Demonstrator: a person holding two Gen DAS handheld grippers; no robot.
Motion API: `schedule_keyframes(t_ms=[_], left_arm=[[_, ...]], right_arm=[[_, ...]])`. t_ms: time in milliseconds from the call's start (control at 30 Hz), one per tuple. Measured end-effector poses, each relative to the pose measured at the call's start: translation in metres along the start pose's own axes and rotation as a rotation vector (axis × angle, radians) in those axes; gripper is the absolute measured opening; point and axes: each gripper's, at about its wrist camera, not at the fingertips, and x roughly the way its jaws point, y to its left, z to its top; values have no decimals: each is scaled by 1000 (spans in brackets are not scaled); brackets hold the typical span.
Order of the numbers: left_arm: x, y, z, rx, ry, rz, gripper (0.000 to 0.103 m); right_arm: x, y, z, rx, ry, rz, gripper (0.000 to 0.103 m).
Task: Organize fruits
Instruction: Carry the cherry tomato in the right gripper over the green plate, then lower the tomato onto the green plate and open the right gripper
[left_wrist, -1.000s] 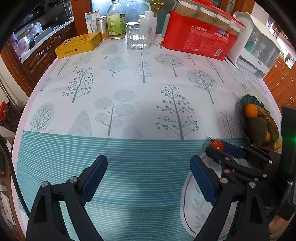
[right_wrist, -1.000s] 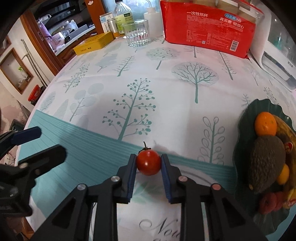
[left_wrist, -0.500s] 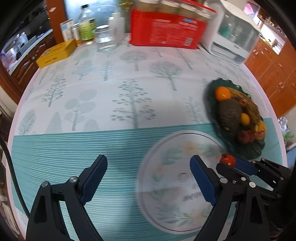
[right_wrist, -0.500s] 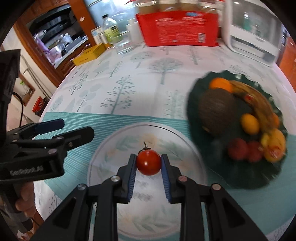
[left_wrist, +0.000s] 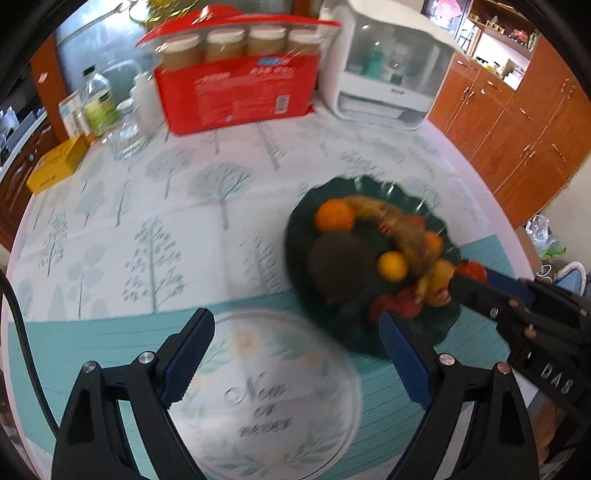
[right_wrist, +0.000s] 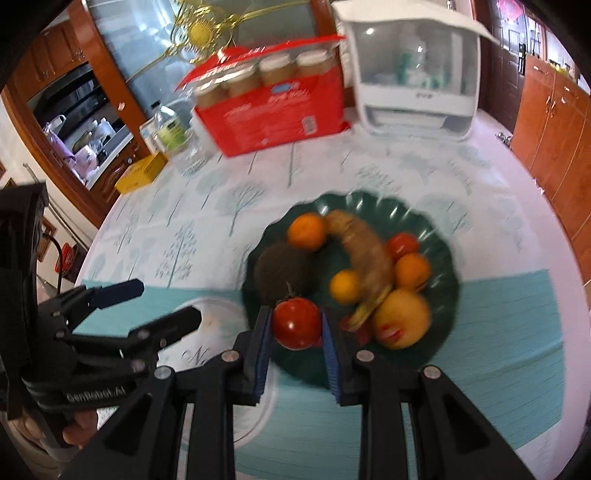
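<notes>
We've got the tomato (right_wrist: 296, 323) clamped in the right gripper (right_wrist: 295, 328) over the near-left rim of the mostly filled green plate (right_wrist: 448, 258); drop remains; left gripper (left_wrist: 295, 350) wide, empty.

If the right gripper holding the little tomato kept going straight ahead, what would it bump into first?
Probably the near part of the dark green plate, beside the brown avocado. The right gripper holds the tomato above it; blur makes depth uncertain.

A red carton of jars (left_wrist: 236, 92) stands far beyond the jaws. A white appliance (left_wrist: 391, 70) sits beside it; a yellow box (left_wrist: 55, 164) lies far left.
</notes>
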Motion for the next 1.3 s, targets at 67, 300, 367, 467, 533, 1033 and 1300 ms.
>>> schedule_keyframes(t_ms=[67, 300, 367, 467, 533, 1033, 1300], left_arm=[[-1, -11, 11, 1, -18, 1, 90], [8, -36, 47, -31, -67, 27, 92], [17, -41, 54, -39, -64, 41, 93], [32, -44, 59, -51, -48, 60, 93], [42, -45, 60, -59, -31, 72, 93], [64, -43, 44, -119, 27, 142, 93], [56, -40, 34, -146, 27, 156, 93]], right_arm=[[-5, -11, 15, -12, -10, 1, 26], [0, -52, 62, -20, -10, 0, 26], [14, -64, 69, 0, 16, 7, 26], [36, -79, 74, 28, 57, 18, 26], [51, -87, 75, 43, 84, 25, 26], [109, -92, 69, 3, 209, 72, 28], [96, -82, 69, -49, 183, 79, 34]])
